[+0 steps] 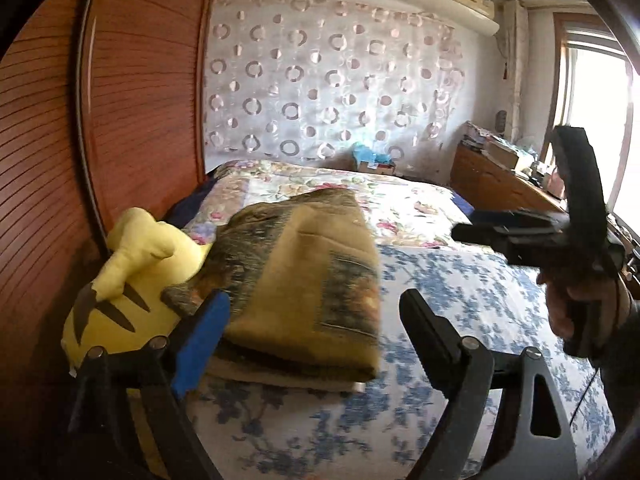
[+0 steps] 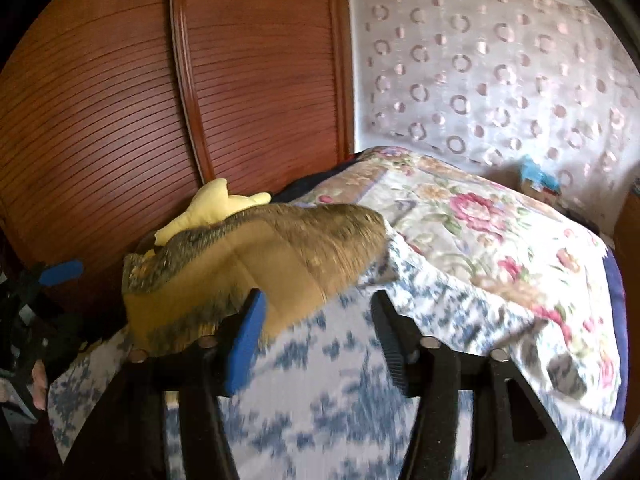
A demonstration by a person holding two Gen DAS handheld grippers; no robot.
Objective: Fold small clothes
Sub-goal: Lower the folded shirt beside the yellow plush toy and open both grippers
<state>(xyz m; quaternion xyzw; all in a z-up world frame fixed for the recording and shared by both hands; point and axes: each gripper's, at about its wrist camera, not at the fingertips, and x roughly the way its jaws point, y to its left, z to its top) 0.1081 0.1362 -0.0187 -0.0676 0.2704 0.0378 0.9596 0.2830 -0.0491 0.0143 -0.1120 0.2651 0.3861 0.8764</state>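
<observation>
A: How do the fingers stand on the left gripper [image 1: 314,312]?

B: Wide apart, with nothing between them. The blue-padded finger [image 1: 200,344] sits at the near corner of the cloth [image 1: 304,280]; I cannot tell if it touches. The black finger [image 1: 432,332] is out over the bare sheet [image 1: 460,288].

A: And the right gripper [image 2: 316,316]?

B: Also spread, a little less wide, gripping nothing. Its blue pad [image 2: 246,344] is at the near edge of the cloth [image 2: 256,264], overlapping it in that view; contact is unclear through the blur. Its black finger [image 2: 394,344] is over the sheet [image 2: 340,400]. From the left camera the right gripper [image 1: 532,236] shows out to the side in a hand [image 1: 576,304], well apart from the cloth.

A: Where is the cloth?

B: Folded, lying flat on the bed near its left edge, on the blue-flowered sheet. Its far left corner rests against a yellow plush [image 1: 132,276], which sits by the wooden doors [image 1: 120,100].

A: Counts?

B: One folded cloth, one plush, two grippers with two fingers each. Two bed covers: the blue-flowered sheet close by and a pink-flowered quilt [image 2: 480,224] beyond it.
</observation>
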